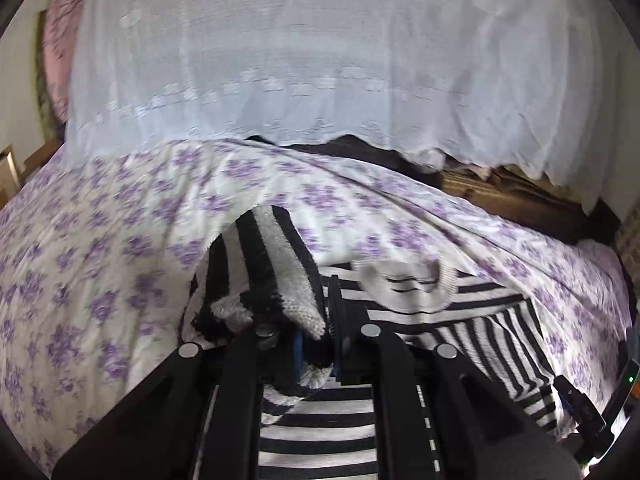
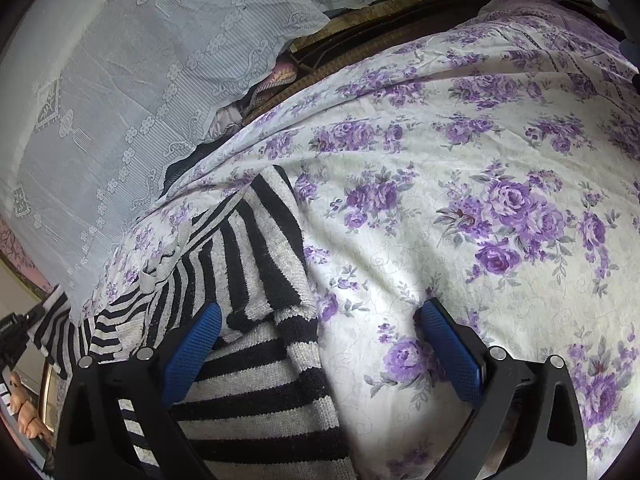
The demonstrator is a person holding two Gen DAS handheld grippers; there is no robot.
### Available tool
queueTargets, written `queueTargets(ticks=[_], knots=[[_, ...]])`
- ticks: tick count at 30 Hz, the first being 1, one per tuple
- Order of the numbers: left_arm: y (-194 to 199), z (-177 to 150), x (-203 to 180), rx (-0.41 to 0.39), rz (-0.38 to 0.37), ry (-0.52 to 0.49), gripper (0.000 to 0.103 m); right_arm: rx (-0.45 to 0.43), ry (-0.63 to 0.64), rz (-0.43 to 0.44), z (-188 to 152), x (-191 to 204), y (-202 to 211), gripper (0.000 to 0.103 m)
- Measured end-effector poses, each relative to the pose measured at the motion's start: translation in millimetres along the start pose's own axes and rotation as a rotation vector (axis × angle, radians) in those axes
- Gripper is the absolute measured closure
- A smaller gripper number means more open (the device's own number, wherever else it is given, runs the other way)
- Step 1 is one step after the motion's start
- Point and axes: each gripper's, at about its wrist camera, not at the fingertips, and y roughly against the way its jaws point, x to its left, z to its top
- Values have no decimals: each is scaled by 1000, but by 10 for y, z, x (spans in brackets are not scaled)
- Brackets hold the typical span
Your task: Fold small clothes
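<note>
Bunching knit stripes (image 1: 276, 280) — seemingly pinched.

Left gripper (image 1: 316, 344) black with silver screws, right gripper (image 2: 320, 344) black, blue textured pads (image 2: 192, 352)

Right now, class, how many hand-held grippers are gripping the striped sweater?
1. The left hand-held gripper is shut on a bunched fold of the striped sweater. The right hand-held gripper is open, one finger over the knit, one over the floral sheet.

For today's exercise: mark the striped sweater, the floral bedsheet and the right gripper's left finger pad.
striped sweater (image 2: 256, 400): right wrist view, on its flat body.
floral bedsheet (image 2: 460, 208): right wrist view, bare middle.
right gripper's left finger pad (image 2: 192, 352): right wrist view, blue textured face.
</note>
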Motion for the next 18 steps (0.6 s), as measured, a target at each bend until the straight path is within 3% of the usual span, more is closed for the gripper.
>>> queueTargets(ticks=[10, 18], knots=[[-299, -295, -841, 33, -12, -165, 94, 7, 11, -11, 3, 1, -6, 3], [-883, -989, -1395, 161, 82, -423, 88, 8, 15, -14, 4, 0, -3, 3]])
